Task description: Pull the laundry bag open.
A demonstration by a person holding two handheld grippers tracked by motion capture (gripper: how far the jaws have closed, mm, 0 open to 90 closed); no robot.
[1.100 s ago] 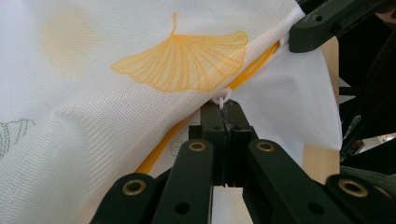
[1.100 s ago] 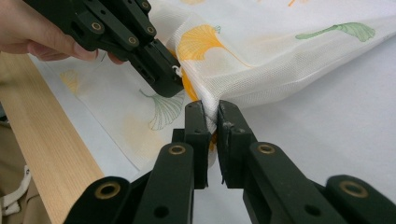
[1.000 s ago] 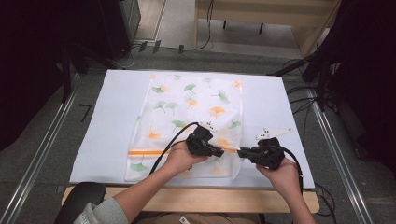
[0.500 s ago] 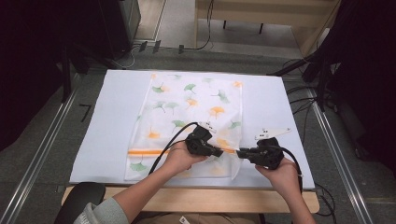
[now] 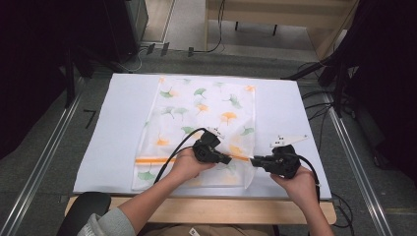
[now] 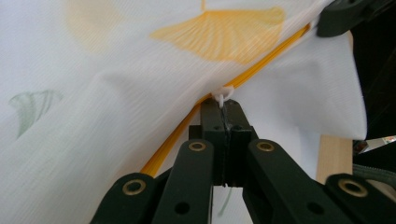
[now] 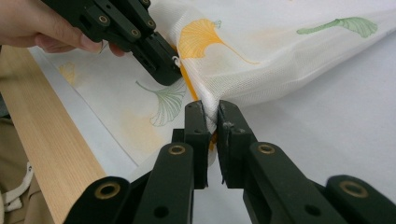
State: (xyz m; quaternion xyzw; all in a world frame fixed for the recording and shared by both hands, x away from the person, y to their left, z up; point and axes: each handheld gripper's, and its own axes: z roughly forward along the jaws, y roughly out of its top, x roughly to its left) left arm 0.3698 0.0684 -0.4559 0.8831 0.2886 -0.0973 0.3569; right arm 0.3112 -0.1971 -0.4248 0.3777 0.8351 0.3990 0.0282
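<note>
A white mesh bag [image 5: 206,113] printed with green and orange leaves lies flat on the white sheet [image 5: 115,128]. An orange zipper [image 5: 152,160] runs across the bag near its front end. My left gripper [image 5: 227,159] is shut on the small white zipper pull [image 6: 223,94], with its jaws pressed together [image 6: 225,109]. Just to its right, my right gripper [image 5: 254,161] is shut on the bag's edge at the zipper's end, lifting the fabric [image 7: 261,60] between its jaws [image 7: 211,114]. In the right gripper view, the left gripper [image 7: 163,70] is close by.
The table's wooden front edge [image 5: 206,209] runs just behind both hands. Metal rails [image 5: 44,162] flank the table on the left and right [image 5: 359,162]. Cables [image 5: 319,105] lie on the floor at the right, and a dark chair part [image 5: 83,209] sits at the bottom left.
</note>
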